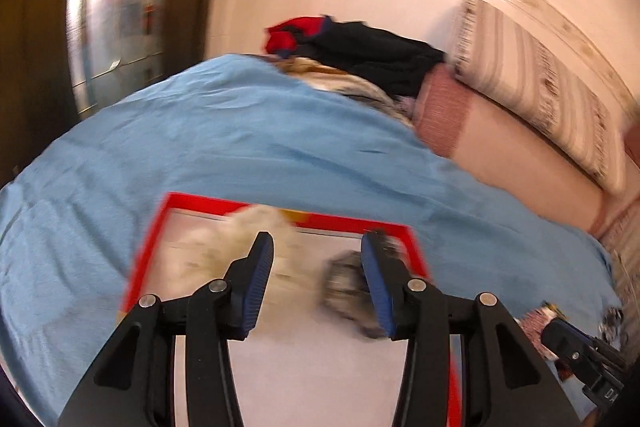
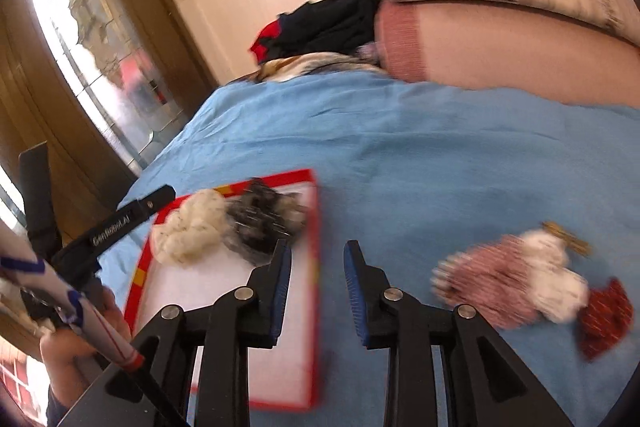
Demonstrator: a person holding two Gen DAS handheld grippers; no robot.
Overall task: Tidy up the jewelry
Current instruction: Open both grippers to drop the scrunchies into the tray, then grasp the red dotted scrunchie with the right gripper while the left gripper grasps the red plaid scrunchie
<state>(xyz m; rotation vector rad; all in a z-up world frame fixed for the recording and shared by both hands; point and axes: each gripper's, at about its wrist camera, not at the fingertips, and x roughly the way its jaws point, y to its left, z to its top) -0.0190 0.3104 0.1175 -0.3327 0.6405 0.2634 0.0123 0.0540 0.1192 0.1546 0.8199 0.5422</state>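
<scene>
A red-rimmed white tray (image 1: 340,221) lies on a blue bedsheet. In it are a fluffy white scrunchie (image 1: 244,227) and a dark grey one (image 1: 344,287). My left gripper (image 1: 318,239) hovers open over the tray, with only the tray floor showing between its pads. In the right wrist view the tray (image 2: 280,178) holds the white scrunchie (image 2: 192,231) and the dark scrunchie (image 2: 260,223). My right gripper (image 2: 318,247) stands open over the tray's right rim, holding nothing. To its right on the sheet lie a pink striped scrunchie (image 2: 488,279), a white one (image 2: 556,283) and a red one (image 2: 604,315).
Pillows (image 1: 540,95) and dark clothes (image 1: 372,55) lie at the bed's far end by the wall. A small golden piece (image 2: 568,239) sits behind the loose scrunchies. A person's hand (image 2: 80,343) holds the left gripper (image 2: 120,219) at left. The blue sheet (image 2: 400,147) stretches beyond the tray.
</scene>
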